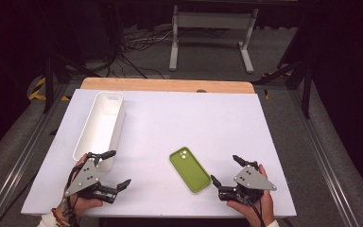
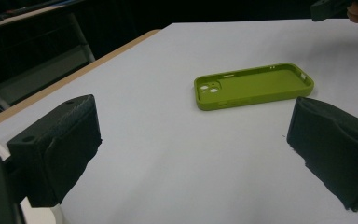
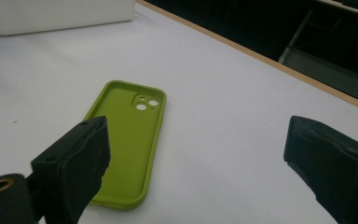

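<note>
A green phone case point(image 1: 189, 169) lies hollow side up on the white table point(image 1: 170, 123), near the front, camera holes at its far end. My left gripper point(image 1: 116, 169) rests open at the front left, well apart from the case point(image 2: 253, 86), nothing between its jaws. My right gripper point(image 1: 225, 169) is open at the front right, close beside the case point(image 3: 126, 140), which lies partly behind the near jaw in the right gripper view. Neither gripper touches the case.
A long white bin point(image 1: 101, 124) stands on the table's left side, empty, its near end just beyond my left gripper. A bare wooden strip point(image 1: 168, 85) runs along the table's far edge. Beyond it, cables and a white stand point(image 1: 211, 33) are on the floor.
</note>
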A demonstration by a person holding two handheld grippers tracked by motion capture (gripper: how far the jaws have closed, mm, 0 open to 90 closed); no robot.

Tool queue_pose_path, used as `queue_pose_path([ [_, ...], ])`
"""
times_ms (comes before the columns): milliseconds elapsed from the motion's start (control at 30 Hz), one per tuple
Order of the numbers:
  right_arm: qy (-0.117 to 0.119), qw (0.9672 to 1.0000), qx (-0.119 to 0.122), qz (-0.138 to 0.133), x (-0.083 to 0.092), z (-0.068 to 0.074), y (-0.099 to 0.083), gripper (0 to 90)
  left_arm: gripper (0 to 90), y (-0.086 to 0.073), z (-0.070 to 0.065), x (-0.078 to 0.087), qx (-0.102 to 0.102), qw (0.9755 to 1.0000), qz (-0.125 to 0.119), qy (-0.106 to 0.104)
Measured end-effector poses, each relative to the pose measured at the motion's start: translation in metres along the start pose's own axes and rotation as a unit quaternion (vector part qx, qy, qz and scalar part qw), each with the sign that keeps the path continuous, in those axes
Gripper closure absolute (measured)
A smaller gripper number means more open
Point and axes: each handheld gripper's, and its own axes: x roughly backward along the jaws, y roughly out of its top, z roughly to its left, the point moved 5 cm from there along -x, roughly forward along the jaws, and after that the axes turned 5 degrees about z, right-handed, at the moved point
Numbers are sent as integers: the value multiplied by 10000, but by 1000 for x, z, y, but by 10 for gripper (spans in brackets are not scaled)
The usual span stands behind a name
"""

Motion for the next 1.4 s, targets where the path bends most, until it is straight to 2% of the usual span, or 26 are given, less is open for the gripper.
queue_pose_path([
  [200, 26, 9999, -38, 162, -3, -2, -1, 82, 34, 0, 0, 0, 42, 10000, 21, -26],
  [267, 147, 9994, -8, 307, -5, -1, 0, 92, 34, -1, 0, 0, 6, 10000, 48, 17],
  [367, 254, 9985, -26, 493, -9, -2, 3, 86, 34, -2, -2, 0, 55, 10000, 67, -34],
  [433, 315, 9978, -58, 579, -12, -4, 7, 86, 34, -2, -3, 0, -16, 9999, 81, -57],
  [567, 483, 9948, -12, 899, -20, -5, 20, 92, 33, -2, -5, 3, 20, 10000, 77, -12],
  [600, 483, 9948, -12, 899, -20, -5, 20, 92, 34, -2, -5, 3, 20, 10000, 77, -12],
  [633, 621, 9916, 3, 1134, -26, -6, 28, 123, 33, -2, -6, 3, 21, 10000, 79, -13],
  [700, 669, 9908, -5, 1176, -28, -6, 31, 133, 34, -3, -6, 2, 4, 9999, 112, -13],
  [767, 838, 9858, 2, 1455, -39, -8, 40, 179, 36, -3, -7, 0, -15, 9999, 95, -45],
  [833, 948, 9776, 79, 1875, -52, -7, 46, 180, 36, -3, -8, 0, -47, 9998, 147, -91],
  [900, 956, 9721, 117, 2140, -64, -5, 53, 183, 36, -4, -10, 0, -38, 9998, 148, -136],
  [933, 1050, 9679, 109, 2283, -70, -4, 57, 187, 37, -5, -10, 0, -86, 9997, 187, -122],
  [1000, 1062, 9647, 110, 2407, -80, -4, 62, 205, 43, -5, -11, 0, -99, 9997, 193, -114],
  [1033, 1091, 9612, 44, 2532, -86, -3, 63, 226, 44, -5, -10, 0, -108, 9997, 205, -118],
  [1100, 1099, 9570, 75, 2683, -98, -2, 65, 245, 45, -5, -11, -1, -91, 9996, 223, -134],
  [1200, 1161, 9467, 72, 3004, -115, 0, 64, 255, 47, -6, -11, -2, -113, 9995, 249, -144],
  [1300, 1135, 9388, 78, 3250, -130, -1, 64, 288, 48, -6, -12, -1, -92, 9995, 234, -169],
  [1333, 1106, 9360, 105, 3341, -135, -1, 64, 313, 48, -6, -11, -1, -100, 9995, 232, -175],
  [1400, 1191, 9302, 117, 3470, -141, -1, 63, 392, 48, -6, -11, -1, -105, 9994, 244, -238],
])
